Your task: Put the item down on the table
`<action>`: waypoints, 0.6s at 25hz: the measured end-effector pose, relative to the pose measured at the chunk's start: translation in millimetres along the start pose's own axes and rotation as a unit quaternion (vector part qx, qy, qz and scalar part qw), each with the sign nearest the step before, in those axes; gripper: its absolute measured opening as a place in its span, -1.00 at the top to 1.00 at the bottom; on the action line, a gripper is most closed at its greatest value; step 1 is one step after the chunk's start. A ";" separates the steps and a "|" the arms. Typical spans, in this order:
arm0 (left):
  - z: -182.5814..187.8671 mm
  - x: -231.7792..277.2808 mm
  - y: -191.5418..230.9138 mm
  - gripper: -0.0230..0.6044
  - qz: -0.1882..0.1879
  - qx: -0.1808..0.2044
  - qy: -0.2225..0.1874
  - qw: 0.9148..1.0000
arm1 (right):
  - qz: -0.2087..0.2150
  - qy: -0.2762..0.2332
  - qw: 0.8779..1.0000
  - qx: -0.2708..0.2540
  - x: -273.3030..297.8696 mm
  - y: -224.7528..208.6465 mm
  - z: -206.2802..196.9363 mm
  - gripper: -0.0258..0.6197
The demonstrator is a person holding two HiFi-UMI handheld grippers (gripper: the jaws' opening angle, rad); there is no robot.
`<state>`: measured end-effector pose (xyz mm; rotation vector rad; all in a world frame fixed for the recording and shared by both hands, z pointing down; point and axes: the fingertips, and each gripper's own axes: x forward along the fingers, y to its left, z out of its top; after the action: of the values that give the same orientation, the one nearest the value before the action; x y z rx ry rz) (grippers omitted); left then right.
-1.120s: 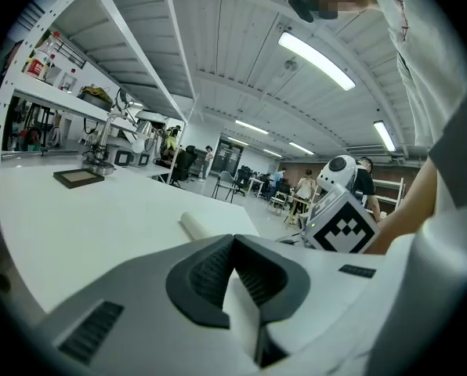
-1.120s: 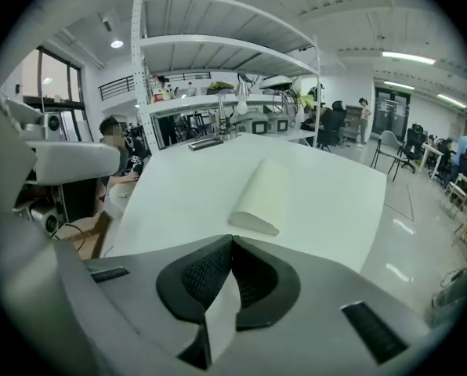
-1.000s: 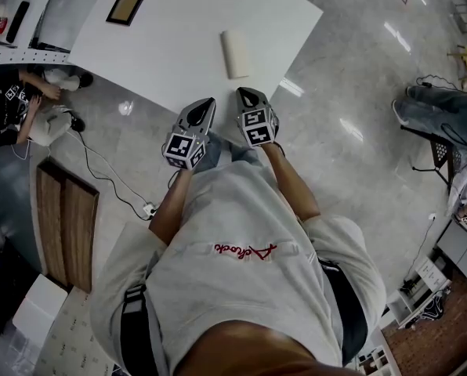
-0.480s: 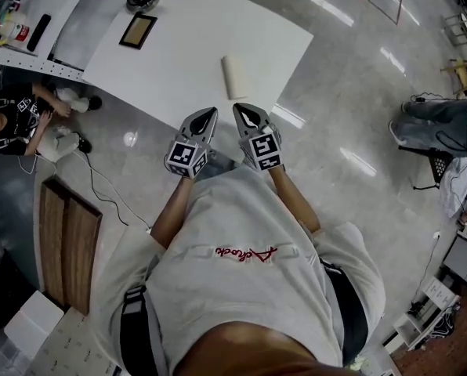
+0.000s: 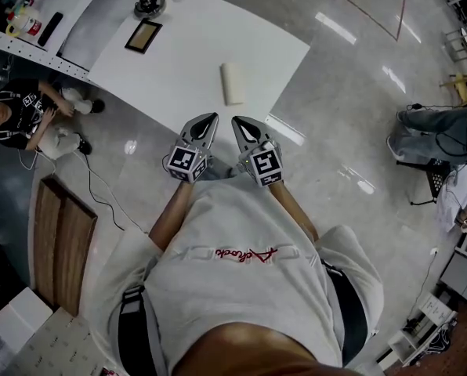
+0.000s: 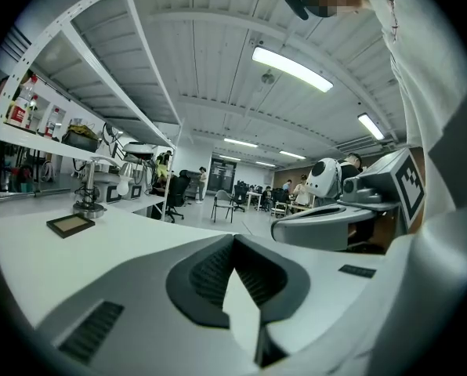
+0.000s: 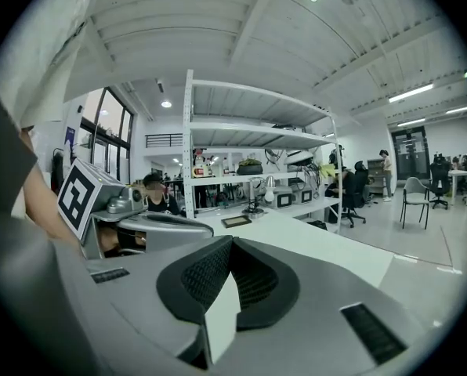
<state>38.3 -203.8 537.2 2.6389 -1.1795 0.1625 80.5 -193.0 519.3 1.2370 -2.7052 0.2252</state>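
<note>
White roll [image 5: 232,83] lying flat on tabletop [image 5: 188,49], long axis 12-to-6 o'clock, at 12 o'clock from left gripper [image 5: 204,124] and right gripper [image 5: 243,126], both clenched, empty, apart from it

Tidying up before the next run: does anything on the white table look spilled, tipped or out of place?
Nothing stands out. The white roll lies on its side on the table, clear of the edges; the small frame lies flat near the far corner beside a stand. No spill shows.
</note>
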 end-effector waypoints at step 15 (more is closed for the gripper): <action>-6.0 -20.3 -12.4 0.87 -0.003 -0.003 -0.007 1.000 | -0.014 0.000 1.000 -0.005 -15.7 17.4 -5.3 0.92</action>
<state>33.9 -179.7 536.8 2.6423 -1.1758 0.1389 77.8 -169.1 520.0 1.2723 -2.6840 0.2090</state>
